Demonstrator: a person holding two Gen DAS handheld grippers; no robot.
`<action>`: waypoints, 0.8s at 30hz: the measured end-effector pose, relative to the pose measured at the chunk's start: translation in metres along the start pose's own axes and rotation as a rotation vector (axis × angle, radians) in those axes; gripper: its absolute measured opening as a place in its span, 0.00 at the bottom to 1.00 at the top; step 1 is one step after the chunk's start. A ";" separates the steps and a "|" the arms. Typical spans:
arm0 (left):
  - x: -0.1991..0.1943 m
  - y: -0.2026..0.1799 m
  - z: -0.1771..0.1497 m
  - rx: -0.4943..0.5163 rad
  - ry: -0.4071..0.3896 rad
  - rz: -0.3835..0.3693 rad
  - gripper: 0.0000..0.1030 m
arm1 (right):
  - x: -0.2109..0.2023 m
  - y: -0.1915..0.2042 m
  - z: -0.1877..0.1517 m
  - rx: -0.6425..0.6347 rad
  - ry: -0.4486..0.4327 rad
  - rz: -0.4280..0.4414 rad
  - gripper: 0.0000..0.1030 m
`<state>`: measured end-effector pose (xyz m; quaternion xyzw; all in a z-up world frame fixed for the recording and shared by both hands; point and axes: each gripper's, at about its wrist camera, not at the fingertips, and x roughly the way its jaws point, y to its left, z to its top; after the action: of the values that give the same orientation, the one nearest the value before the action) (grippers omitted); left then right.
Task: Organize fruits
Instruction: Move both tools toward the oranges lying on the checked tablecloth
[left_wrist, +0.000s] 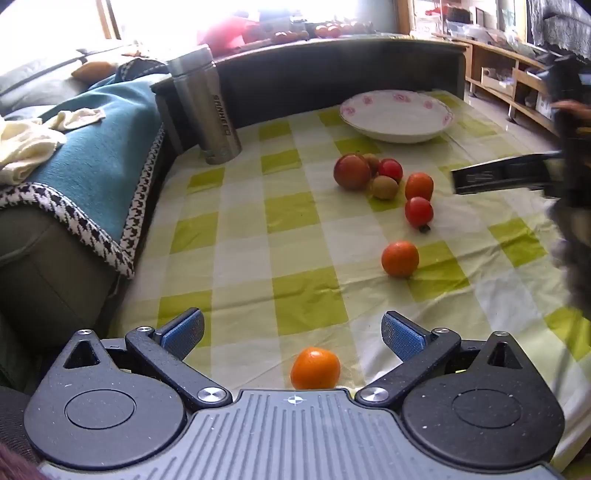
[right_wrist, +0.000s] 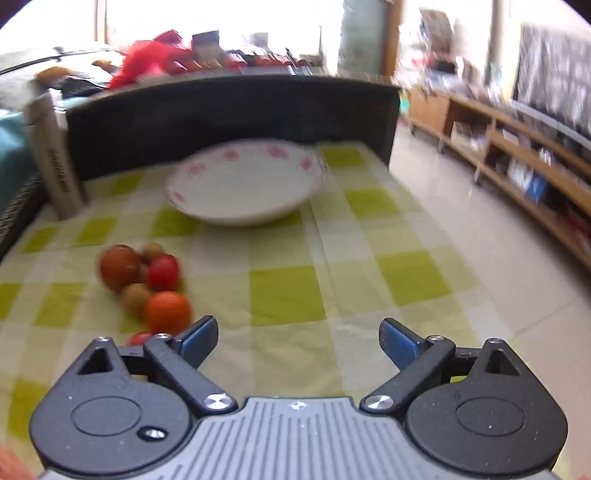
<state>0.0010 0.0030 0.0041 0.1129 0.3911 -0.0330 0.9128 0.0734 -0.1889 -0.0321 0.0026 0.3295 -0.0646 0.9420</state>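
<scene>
— Starting nearest the left gripper (left_wrist: 291, 334): how do its jaws stand?

— Spread wide, pinching nothing. A small orange (left_wrist: 315, 368) lies on the checked tablecloth (left_wrist: 288, 214) between them, close to the gripper body, touching neither blue pad.

— And beyond the jaws?

— A second orange (left_wrist: 400, 259) sits alone ahead and to the right. Farther on is a cluster: a red tomato (left_wrist: 418, 211), an orange-red fruit (left_wrist: 419, 186), a brown kiwi (left_wrist: 384, 187), a smaller red fruit (left_wrist: 390, 169) and a large apple (left_wrist: 351, 172), packed close together. Past them, at the far end of the desk, stands a white bowl with pink flowers (left_wrist: 397, 115), with no fruit in it. Ahead to the left a steel flask (left_wrist: 205, 105) stands upright.

— The right gripper (right_wrist: 298, 341)?

— Jaws likewise spread and holding nothing, only bare cloth between them. Its view is blurred. The fruit cluster (right_wrist: 144, 284) lies just ahead of the left jaw, the bowl (right_wrist: 245, 184) farther ahead, roughly centred. In the left view that gripper reaches in from the right, level with the cluster.
</scene>
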 end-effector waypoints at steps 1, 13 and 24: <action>-0.001 0.001 0.001 -0.004 -0.003 0.001 1.00 | -0.006 0.006 0.007 -0.035 0.001 0.009 0.96; -0.009 0.010 0.005 -0.061 -0.035 0.009 1.00 | -0.085 0.033 -0.023 -0.164 -0.030 0.076 0.97; -0.008 0.007 0.000 -0.027 -0.008 0.031 1.00 | -0.088 0.039 -0.041 -0.181 0.033 0.081 0.97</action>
<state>-0.0035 0.0099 0.0115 0.1063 0.3860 -0.0139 0.9163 -0.0158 -0.1381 -0.0107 -0.0679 0.3492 0.0035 0.9346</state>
